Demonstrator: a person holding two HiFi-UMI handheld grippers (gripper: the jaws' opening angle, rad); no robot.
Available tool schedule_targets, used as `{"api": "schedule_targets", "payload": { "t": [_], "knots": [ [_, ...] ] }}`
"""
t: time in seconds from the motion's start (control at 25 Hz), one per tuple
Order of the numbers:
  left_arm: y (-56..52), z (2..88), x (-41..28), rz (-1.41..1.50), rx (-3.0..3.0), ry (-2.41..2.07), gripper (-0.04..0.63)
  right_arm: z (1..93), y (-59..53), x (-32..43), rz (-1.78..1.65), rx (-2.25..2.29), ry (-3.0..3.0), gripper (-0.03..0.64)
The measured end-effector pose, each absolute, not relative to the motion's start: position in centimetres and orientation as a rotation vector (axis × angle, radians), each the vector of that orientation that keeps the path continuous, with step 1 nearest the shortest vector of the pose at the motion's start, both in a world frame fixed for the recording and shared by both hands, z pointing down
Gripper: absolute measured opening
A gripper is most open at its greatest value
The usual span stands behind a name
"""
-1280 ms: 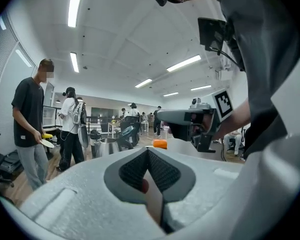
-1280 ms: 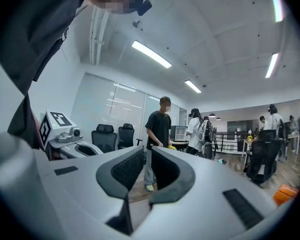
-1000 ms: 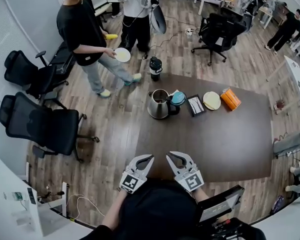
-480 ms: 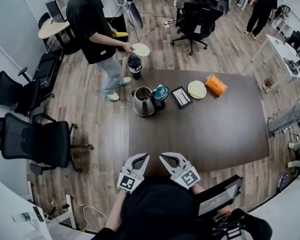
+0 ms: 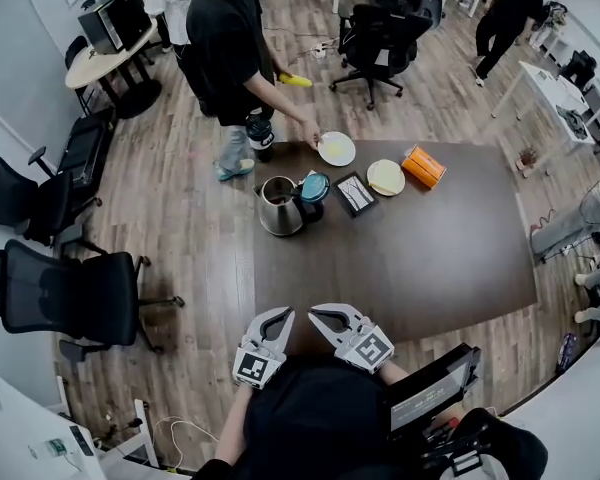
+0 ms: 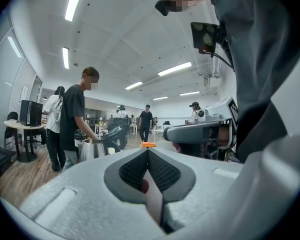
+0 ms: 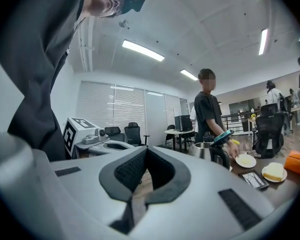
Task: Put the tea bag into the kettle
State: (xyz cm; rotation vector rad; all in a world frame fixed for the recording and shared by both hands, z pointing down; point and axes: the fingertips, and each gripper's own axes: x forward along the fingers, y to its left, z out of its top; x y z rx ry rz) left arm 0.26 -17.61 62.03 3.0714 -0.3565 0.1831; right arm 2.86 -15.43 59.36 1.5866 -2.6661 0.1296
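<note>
The steel kettle [image 5: 277,206] stands near the far left corner of the dark table [image 5: 430,268], its teal lid [image 5: 314,186] flipped open. Right of it lies a small black tray [image 5: 356,194] with a pale packet on it, likely the tea bag. Both grippers hover over the near table edge, far from the kettle. My left gripper [image 5: 282,314] is shut with nothing in it, and so is my right gripper [image 5: 313,313]. In the right gripper view the kettle [image 7: 210,153] and tray [image 7: 253,179] lie ahead to the right. The left gripper view has the kettle [image 6: 92,148] at its left.
A standing person reaches over the far edge with a hand on a white plate [image 5: 337,149]. A second plate [image 5: 386,177] holding something pale and an orange box [image 5: 423,167] sit further right. A black bottle [image 5: 259,135] stands at the table's corner. Office chairs [image 5: 65,293] stand on the left.
The standing person has come up to the far edge and brought the white plate down onto the table. My head view has shifted a little; both grippers stay by the near edge.
</note>
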Motion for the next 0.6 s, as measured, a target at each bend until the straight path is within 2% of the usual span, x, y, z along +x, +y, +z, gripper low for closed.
{"api": "schedule_targets", "payload": {
  "t": [0.6],
  "knots": [
    [-17.2,62.63,0.51,0.19,3.066,-0.328,0.003,60.31,-14.74,2.3,0.16,1.561,-2.657,0.005]
  ]
}}
